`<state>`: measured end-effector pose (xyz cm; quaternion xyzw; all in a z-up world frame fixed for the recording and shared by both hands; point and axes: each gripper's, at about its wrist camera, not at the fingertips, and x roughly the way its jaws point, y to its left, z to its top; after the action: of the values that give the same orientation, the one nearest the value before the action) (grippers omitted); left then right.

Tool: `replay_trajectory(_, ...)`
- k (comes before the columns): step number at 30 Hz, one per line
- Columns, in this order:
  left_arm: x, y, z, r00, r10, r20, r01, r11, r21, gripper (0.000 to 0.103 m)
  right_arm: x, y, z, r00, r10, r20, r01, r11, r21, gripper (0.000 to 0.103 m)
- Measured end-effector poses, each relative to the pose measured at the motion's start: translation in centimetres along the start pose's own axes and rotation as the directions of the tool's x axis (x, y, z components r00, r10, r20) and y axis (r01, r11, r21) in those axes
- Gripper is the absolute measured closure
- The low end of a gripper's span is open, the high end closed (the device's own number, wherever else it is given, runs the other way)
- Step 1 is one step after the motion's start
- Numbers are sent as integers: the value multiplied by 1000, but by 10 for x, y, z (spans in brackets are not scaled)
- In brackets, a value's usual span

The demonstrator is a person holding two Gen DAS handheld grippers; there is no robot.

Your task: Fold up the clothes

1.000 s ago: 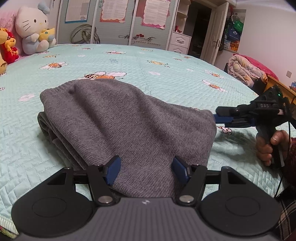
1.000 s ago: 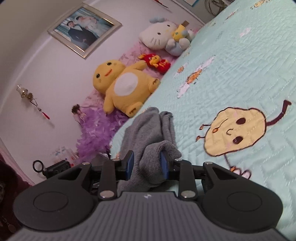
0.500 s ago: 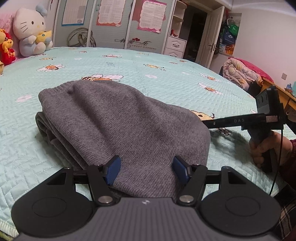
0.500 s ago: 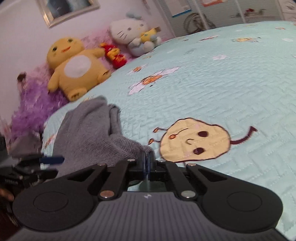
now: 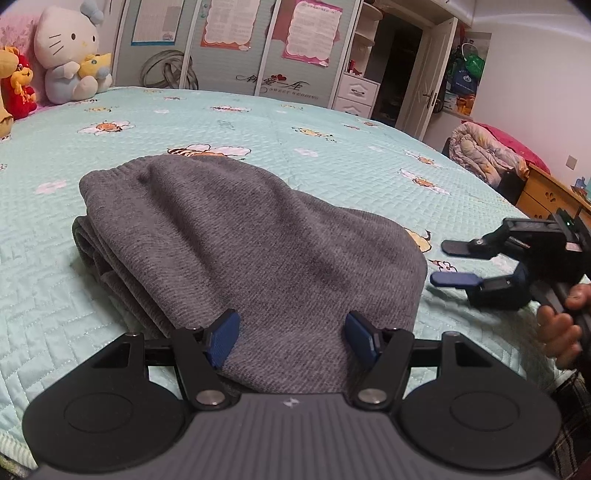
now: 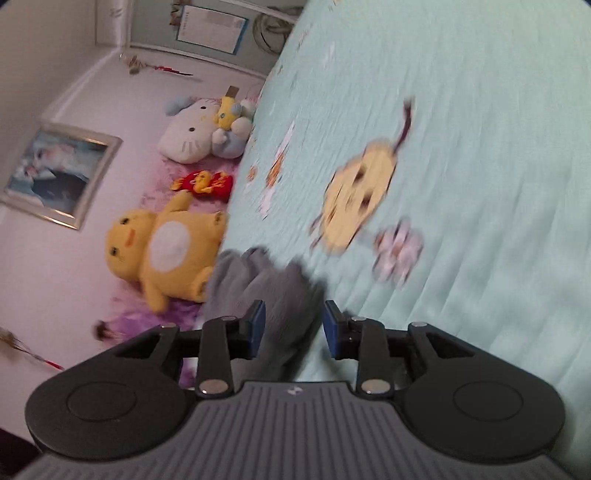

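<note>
Both jaws apart, right gripper (image 5: 447, 262) just opened, grey knit (image 5: 236, 254) on aqua quilted bed (image 5: 332, 147), plush toys (image 5: 70, 55) by wardrobe (image 5: 236, 44).

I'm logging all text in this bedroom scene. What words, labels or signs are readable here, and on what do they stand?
"SWEET WEDDING": wardrobe door decal, under cursive script too stylised to read.
Pink-bordered posters on the wardrobe: print too small to read.
Blue-bordered sheet on the wardrobe: too small to read.
Blue bag by the door: white mark, unreadable.
Right wrist view: blurred, nothing legible.
</note>
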<state>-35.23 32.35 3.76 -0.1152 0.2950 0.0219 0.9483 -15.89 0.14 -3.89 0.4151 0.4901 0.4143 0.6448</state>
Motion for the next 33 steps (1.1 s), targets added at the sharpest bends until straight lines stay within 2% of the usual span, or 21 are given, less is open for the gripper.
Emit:
replay_trajectory(3, 0, 3, 0, 1000, -11, 6, 11, 1000, -6, 35, 11, -3, -6, 999, 37, -13, -34, 985, 171, 56)
replay_trajectory(6, 0, 6, -2, 999, -28, 18, 28, 999, -16, 35, 19, -9, -11, 1000, 12, -10, -8, 941, 340, 56)
replay_trajectory(11, 0, 12, -4, 997, -63, 40, 64, 997, -31, 35, 32, -11, -23, 999, -17, 48, -9, 869, 494, 55)
replay_trajectory(13, 1, 15, -5, 996, -77, 44, 79, 996, -38, 35, 40, -11, -25, 999, -9, 49, -17, 866, 500, 55)
replay_trajectory(14, 1, 16, -5, 995, -85, 44, 87, 995, -43, 35, 43, -8, -25, 999, 5, 53, -29, 877, 479, 54)
replay_trajectory(15, 1, 18, -5, 994, -95, 44, 97, 994, -51, 35, 46, -4, -25, 998, 15, 56, -38, 897, 440, 68)
replay_trajectory(16, 1, 21, -5, 993, -106, 44, 109, 992, -59, 35, 47, 8, -24, 998, -2, 61, -18, 944, 329, 75)
replay_trajectory(17, 1, 22, -5, 992, -116, 44, 118, 991, -63, 35, 45, 27, -24, 995, -59, 77, 47, 988, 145, 79)
replay_trajectory(18, 1, 23, -4, 991, -123, 44, 126, 990, -63, 35, 45, 48, -26, 988, -116, 103, 122, 991, -49, 81)
replay_trajectory(19, 1, 24, -4, 991, -129, 45, 132, 989, -60, 35, 48, 68, -33, 975, -176, 136, 203, 952, -228, 82)
replay_trajectory(20, 1, 24, -5, 990, -133, 46, 136, 989, -54, 35, 52, 77, -40, 959, -229, 168, 274, 899, -341, 83)
replay_trajectory(21, 2, 23, -5, 990, -135, 44, 137, 990, -47, 35, 56, 78, -46, 939, -279, 200, 339, 849, -407, 83)
replay_trajectory(22, 2, 22, -4, 990, -135, 41, 137, 990, -39, 35, 56, 68, -49, 934, -289, 211, 351, 853, -385, 83)
replay_trajectory(24, 2, 24, -4, 988, -146, 41, 148, 988, -40, 35, 45, 34, -42, 962, -204, 182, 235, 957, -168, 86)
replay_trajectory(25, 2, 25, -3, 988, -151, 41, 153, 987, -45, 35, 39, 18, -37, 973, -154, 174, 165, 985, -50, 85)
replay_trajectory(26, 2, 27, -3, 987, -154, 42, 156, 987, -50, 35, 35, 5, -33, 979, -111, 169, 103, 993, 55, 84)
replay_trajectory(29, 0, 31, -1, 986, -162, 42, 166, 982, -87, 35, 33, -8, -28, 986, -41, 159, 0, 967, 254, 80)
replay_trajectory(33, -5, 31, 2, 985, -168, 43, 172, 978, -118, 36, 30, -9, -30, 988, -13, 155, -39, 943, 330, 73)
